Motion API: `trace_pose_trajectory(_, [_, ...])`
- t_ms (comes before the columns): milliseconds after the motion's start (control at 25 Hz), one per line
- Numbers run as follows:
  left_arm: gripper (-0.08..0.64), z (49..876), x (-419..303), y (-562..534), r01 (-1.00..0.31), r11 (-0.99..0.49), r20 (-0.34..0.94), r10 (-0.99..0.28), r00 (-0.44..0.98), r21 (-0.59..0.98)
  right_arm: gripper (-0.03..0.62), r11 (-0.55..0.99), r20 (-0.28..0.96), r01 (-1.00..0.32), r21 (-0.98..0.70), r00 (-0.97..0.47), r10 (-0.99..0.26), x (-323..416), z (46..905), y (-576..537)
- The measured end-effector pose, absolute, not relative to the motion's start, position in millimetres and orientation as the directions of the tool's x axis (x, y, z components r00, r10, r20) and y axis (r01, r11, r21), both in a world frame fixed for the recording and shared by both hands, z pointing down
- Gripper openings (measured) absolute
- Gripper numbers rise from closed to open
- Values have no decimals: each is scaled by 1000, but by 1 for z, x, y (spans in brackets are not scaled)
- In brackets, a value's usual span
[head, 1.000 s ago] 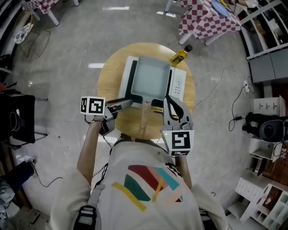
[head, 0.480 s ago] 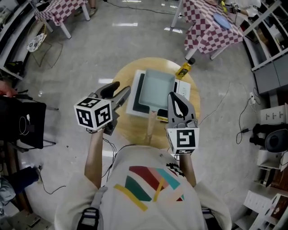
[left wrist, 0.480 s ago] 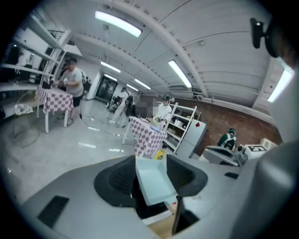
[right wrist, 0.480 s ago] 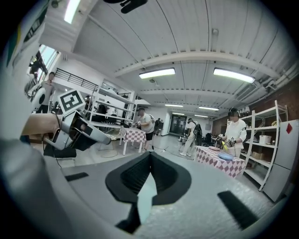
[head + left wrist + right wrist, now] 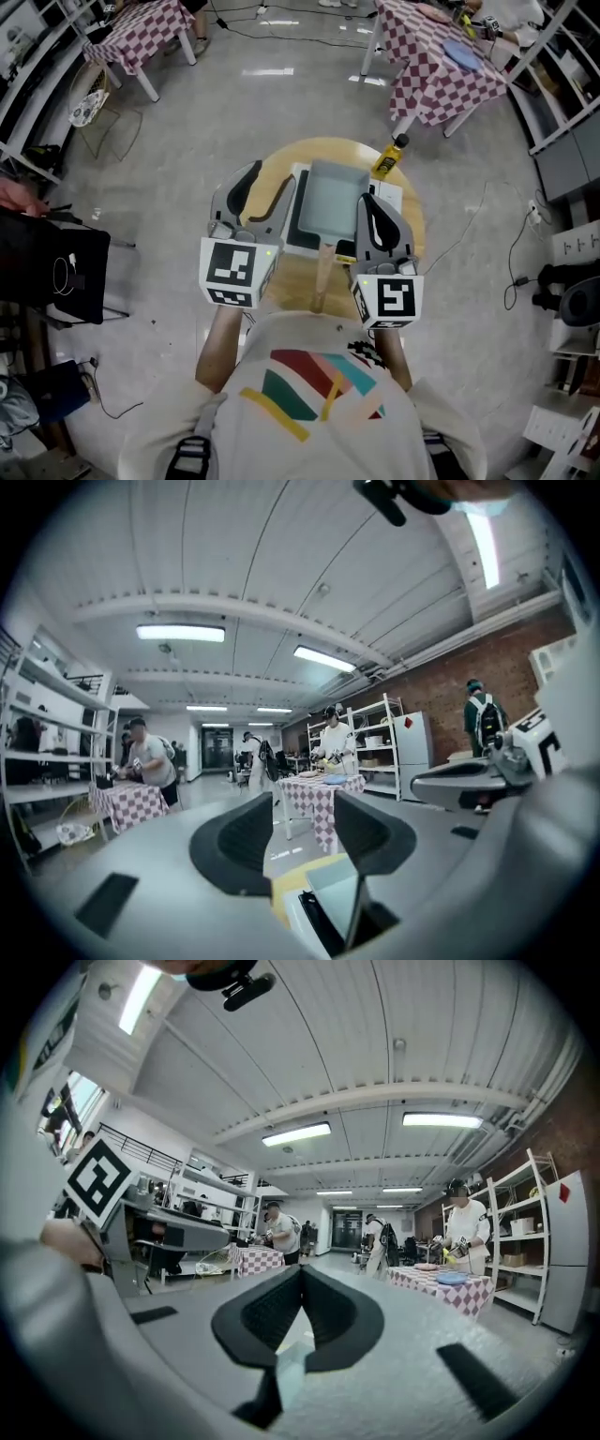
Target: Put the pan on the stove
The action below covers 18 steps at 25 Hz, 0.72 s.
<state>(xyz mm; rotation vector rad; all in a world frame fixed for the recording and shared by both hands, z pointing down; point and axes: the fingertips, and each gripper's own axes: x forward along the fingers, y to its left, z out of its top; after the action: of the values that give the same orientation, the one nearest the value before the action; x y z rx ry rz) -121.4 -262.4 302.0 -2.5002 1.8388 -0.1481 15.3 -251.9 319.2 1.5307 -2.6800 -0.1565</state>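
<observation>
One pan [image 5: 330,199], rectangular, grey-blue, with its wooden handle toward me: it sits on the white stove [image 5: 392,199], centre of the head view.
One stove: on the round wooden table [image 5: 298,277].
One yellow bottle [image 5: 388,157]: at the table's upper-right edge, just beside the stove.
My left gripper [image 5: 270,178]: left of the pan in the frame. Its jaws have just been closing a little yet stand spread, with nothing between them.
My right gripper [image 5: 367,202]: right of the pan, its jaws pressed together at the tips, empty.
Two checked-cloth tables [image 5: 139,42]: upper corners.
</observation>
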Motion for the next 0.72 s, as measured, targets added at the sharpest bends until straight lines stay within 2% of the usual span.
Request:
trace_pose_trajectory(80, [185,292,-111,-256,-945,-287,-5,-957,292,-155,0,497,-23,-861,110,-502,-864,15,315,-250])
trace_pose_trajectory(160, [140,283,-101,-249,-942,-261,-49,-960,277,-213,0,485,-36,-868,110,-491,-871,17,313,-250])
trace_pose_trajectory(240, [21,278,-95,-241,-946,-229,-69,-966,250,-230,0,468,-49,-876,115,-476,-878,19,311,-249])
trace_pose_trajectory(400, [8,284,-88,-236,-961,-224,-75,-968,238,-160,0,447,-61,-885,131,-457,-887,25,308,-246])
trace_pose_trajectory(720, [8,285,-65,-233,-952,-266,-84,-956,280,-149,-2,414,-12,-901,133,-419,-908,42,322,-237])
